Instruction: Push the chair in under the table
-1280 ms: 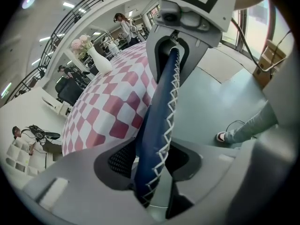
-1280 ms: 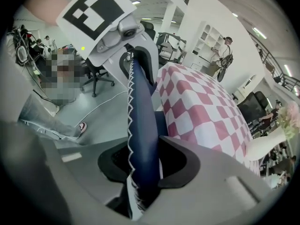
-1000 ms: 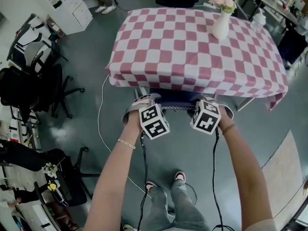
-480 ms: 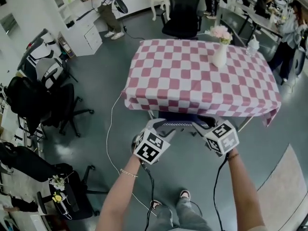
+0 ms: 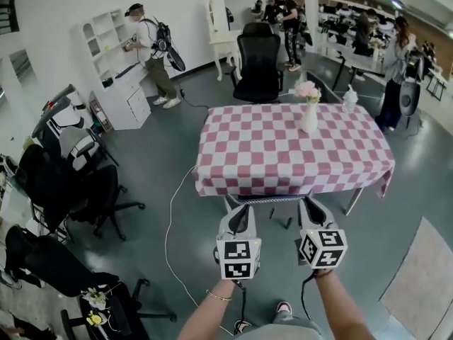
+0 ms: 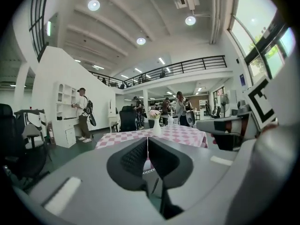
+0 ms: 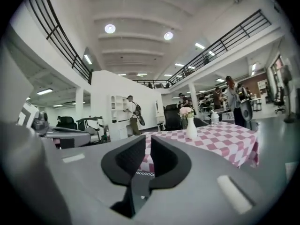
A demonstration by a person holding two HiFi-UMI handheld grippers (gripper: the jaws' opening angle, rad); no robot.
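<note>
The table (image 5: 283, 154) wears a pink-and-white checked cloth and carries a white vase (image 5: 308, 119) of flowers. The chair (image 5: 272, 199) sits tucked under its near side, with only a dark edge with white trim showing. My left gripper (image 5: 238, 214) hangs in the air in front of that edge, apart from it. Its jaws are closing and stand almost together with nothing between them. My right gripper (image 5: 312, 210) hovers beside it. Its jaws are closing too, with a narrow gap and nothing in it. Both gripper views look level across the table (image 6: 173, 135) (image 7: 220, 139).
A black office chair (image 5: 258, 59) stands behind the table. A person (image 5: 145, 44) faces a white shelf at the back left. More black chairs (image 5: 71, 183) crowd the left side. A white cable (image 5: 170, 225) runs over the floor, and a pale rug (image 5: 417, 282) lies at the right.
Both grippers have lifted off the chair's back and drawn away from the table. Their jaws have narrowed. The head view has tilted up, so the room beyond shows.
</note>
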